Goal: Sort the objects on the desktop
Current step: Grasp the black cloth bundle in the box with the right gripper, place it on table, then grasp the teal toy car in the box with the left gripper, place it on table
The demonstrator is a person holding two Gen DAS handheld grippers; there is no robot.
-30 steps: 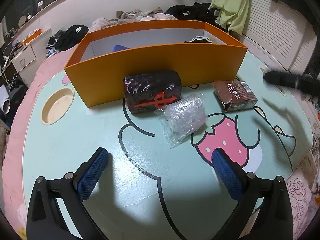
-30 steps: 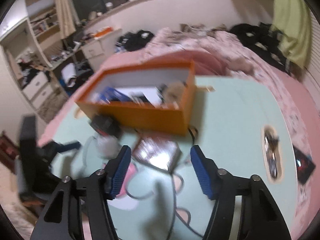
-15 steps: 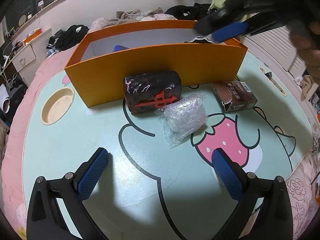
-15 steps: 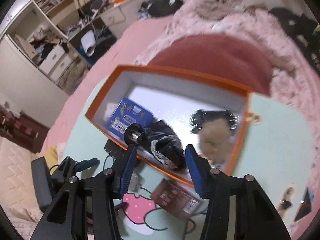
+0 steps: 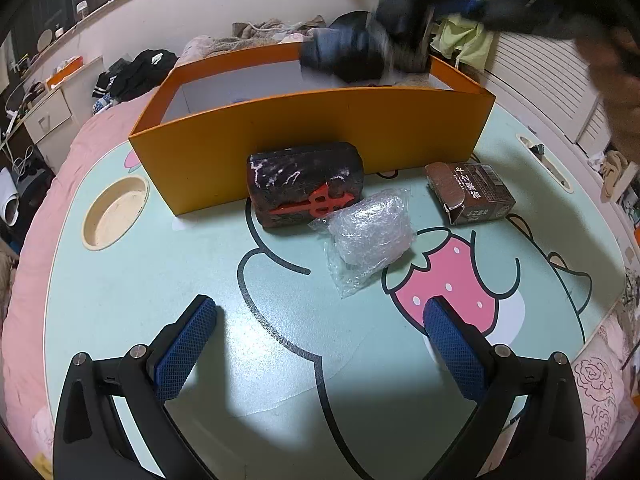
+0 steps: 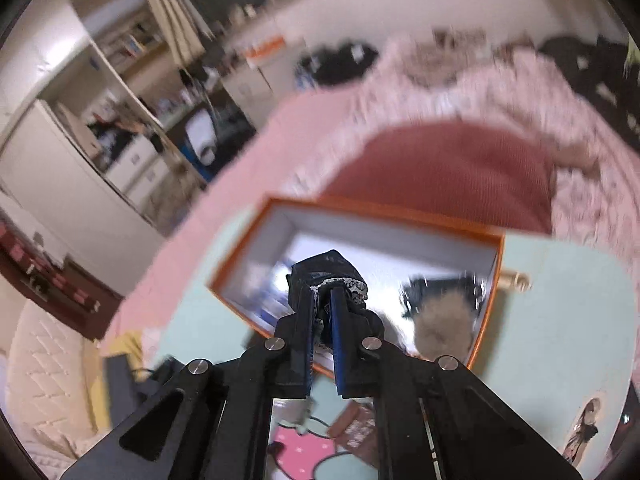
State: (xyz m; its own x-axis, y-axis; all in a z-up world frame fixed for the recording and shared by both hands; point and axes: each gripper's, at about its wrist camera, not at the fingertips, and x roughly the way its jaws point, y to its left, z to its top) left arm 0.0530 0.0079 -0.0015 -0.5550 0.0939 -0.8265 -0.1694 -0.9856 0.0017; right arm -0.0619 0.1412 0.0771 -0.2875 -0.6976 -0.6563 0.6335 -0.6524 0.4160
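An orange box (image 5: 320,120) stands at the back of the mint table (image 5: 140,280). In front of it lie a black pouch with a red mark (image 5: 306,182), a clear bubble-wrap bundle (image 5: 370,232) and a brown carton (image 5: 468,192). My left gripper (image 5: 318,336) is open and empty, low over the table's near side. My right gripper (image 6: 322,304) is shut on a black lace-trimmed bundle (image 6: 326,276) and holds it above the orange box (image 6: 490,280); it shows blurred in the left wrist view (image 5: 360,56).
A round cup recess (image 5: 114,212) is at the table's left. Inside the box lie a blue item (image 6: 264,300), a fluffy beige ball (image 6: 442,330) and a black item (image 6: 436,284). Pink bedding (image 6: 440,168) and furniture surround the table.
My right gripper has closed on the black bundle inside the box and lifted it above the box. The left gripper has not moved.
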